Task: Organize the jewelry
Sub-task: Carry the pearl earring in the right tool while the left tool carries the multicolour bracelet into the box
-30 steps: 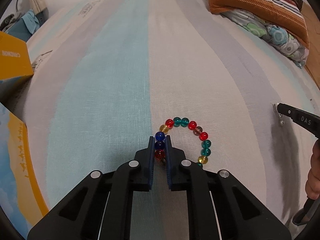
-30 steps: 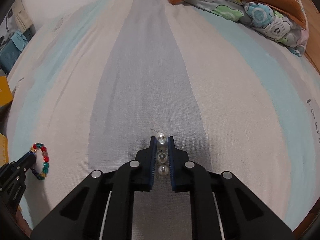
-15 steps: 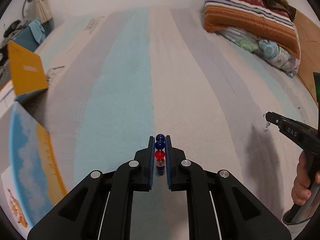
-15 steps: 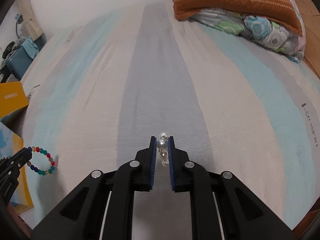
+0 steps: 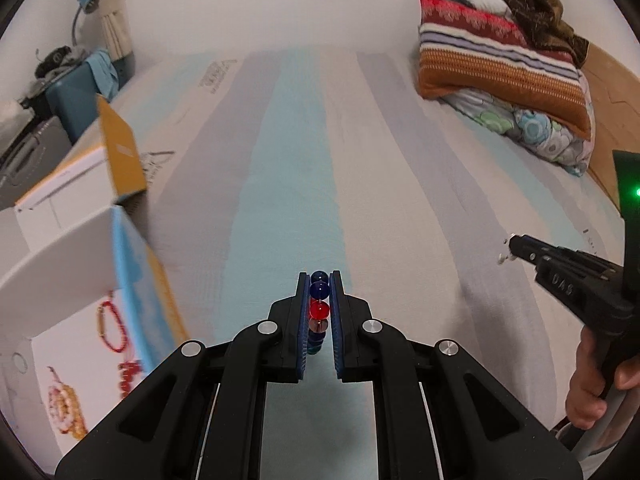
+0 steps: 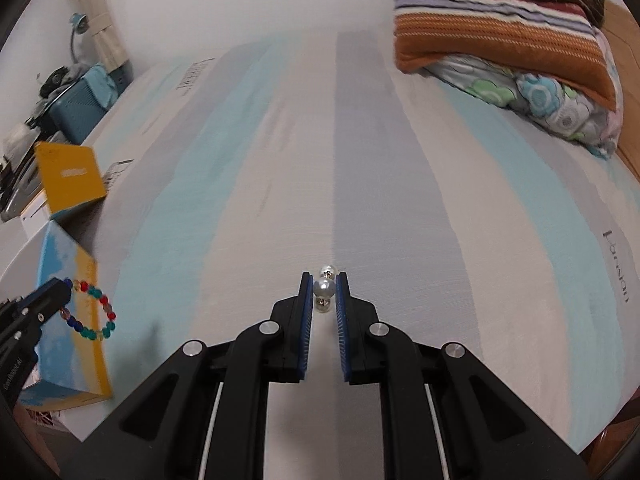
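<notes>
My left gripper [image 5: 319,280] is shut on a bracelet of coloured glass beads [image 5: 319,300] and holds it above the striped bedsheet; in the right wrist view the bracelet [image 6: 93,312] hangs as a loop from the left gripper [image 6: 66,286]. My right gripper [image 6: 324,278] is shut on a pearl earring [image 6: 324,287], also lifted off the bed; it shows in the left wrist view [image 5: 510,246] at the right. An open white box [image 5: 68,320] at the left holds red and orange bracelets [image 5: 116,328].
The box's yellow and blue lid flaps [image 5: 120,152] stand up at the left bed edge. Stacked pillows and blankets [image 5: 500,68] lie at the far right. A teal case [image 6: 86,112] and clutter sit beyond the left edge. The striped sheet [image 5: 320,160] stretches ahead.
Both grippers have risen off the bed with their jewelry. The bracelet left the sheet and now hangs from the left gripper, which has come closer to the open box.
</notes>
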The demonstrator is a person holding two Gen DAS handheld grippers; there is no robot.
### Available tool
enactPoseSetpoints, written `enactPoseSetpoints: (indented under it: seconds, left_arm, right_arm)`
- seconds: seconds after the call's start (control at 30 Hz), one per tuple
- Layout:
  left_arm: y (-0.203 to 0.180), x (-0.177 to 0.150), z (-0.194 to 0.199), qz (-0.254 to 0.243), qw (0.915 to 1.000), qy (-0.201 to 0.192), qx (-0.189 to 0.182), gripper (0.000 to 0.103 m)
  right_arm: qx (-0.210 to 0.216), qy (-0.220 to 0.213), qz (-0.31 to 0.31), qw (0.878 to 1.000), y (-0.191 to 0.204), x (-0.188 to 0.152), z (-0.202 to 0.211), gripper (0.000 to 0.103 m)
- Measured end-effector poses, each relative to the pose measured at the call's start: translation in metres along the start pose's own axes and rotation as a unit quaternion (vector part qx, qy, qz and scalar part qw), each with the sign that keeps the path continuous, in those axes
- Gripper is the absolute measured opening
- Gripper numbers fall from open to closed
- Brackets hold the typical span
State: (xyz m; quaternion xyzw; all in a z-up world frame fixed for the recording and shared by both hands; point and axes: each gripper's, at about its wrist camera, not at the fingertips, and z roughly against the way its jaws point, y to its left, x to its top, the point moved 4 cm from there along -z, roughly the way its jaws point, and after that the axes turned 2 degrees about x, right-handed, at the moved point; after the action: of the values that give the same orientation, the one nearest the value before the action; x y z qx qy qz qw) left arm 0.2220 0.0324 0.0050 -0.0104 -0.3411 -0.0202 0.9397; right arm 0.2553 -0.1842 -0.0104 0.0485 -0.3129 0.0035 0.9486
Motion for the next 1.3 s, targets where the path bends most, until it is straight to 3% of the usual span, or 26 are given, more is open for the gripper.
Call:
enactPoseSetpoints:
  seconds: [0.3, 0.57, 1.0, 1.3]
  left_arm:
    - [0.055, 0.001, 0.065, 0.029, 0.9986, -0.039, 0.021, 0.009]
    - [0.115, -0.016, 0.1, 0.063, 0.9955, -0.049, 0.051, 0.009]
    - [0.238, -0.078, 0.122, 0.14, 0.9845, -0.035, 0.099, 0.009]
    - [0.286, -0.111, 0.113, 0.172, 0.9782, -0.015, 0.115, 0.009]
  right_arm:
    - [0.013, -0.022, 0.038, 0.999, 0.063, 0.002, 0.042, 0.011]
    - [0.036, -0.035, 0.083, 0.995, 0.14, -0.003, 0.07, 0.011]
    - [0.119, -0.009, 0.162, 0.98, 0.28, -0.033, 0.081, 0.011]
    - [0.141, 0.019, 0.206, 0.968, 0.35, -0.07, 0.058, 0.011]
